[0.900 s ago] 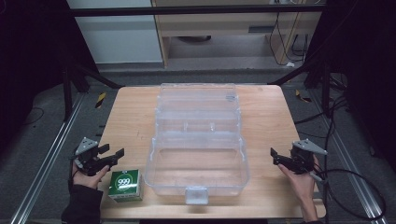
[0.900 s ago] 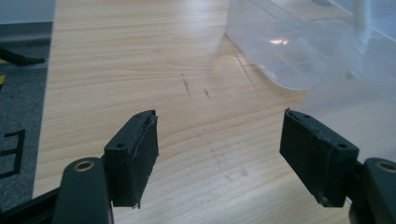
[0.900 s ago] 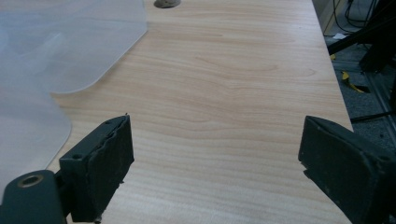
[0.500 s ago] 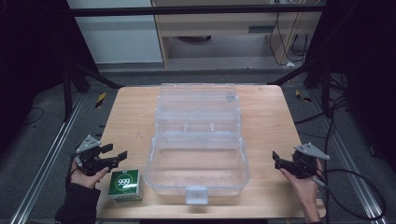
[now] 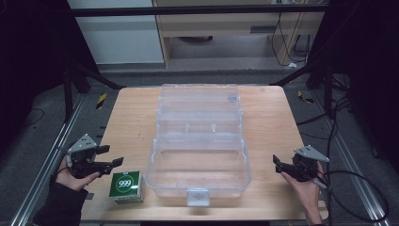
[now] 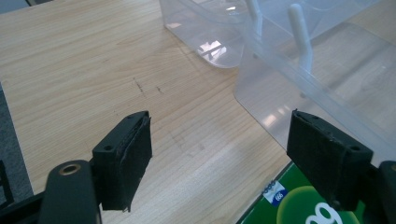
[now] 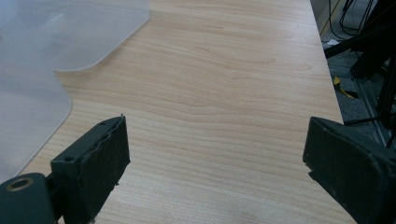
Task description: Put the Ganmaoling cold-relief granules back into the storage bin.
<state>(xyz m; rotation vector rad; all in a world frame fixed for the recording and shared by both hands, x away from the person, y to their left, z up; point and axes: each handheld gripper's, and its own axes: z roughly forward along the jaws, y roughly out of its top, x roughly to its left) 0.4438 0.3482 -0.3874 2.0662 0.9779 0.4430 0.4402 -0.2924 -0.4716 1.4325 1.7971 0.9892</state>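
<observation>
Starting at the left edge of the wooden table (image 5: 131, 122): left gripper (image 5: 107, 162) hovering low by the near-left corner, jaws spread wide and pinching nothing, pointing toward the middle. Sitting just beside it, near the front edge, the green box (image 5: 126, 187) with "999" on top, resting flat and untouched; in the left gripper view peeking out under the jaw on that view's right (image 6: 303, 205). Sitting right next to that, the clear plastic case (image 5: 200, 141), lying open with lid flipped back toward the far side, taking up the table's middle, latch facing the front edge. Hanging over on the far right, right gripper (image 5: 280, 165), jaws also gaping wide, holding nothing, hovering near the table's right edge and well apart from the case.
</observation>
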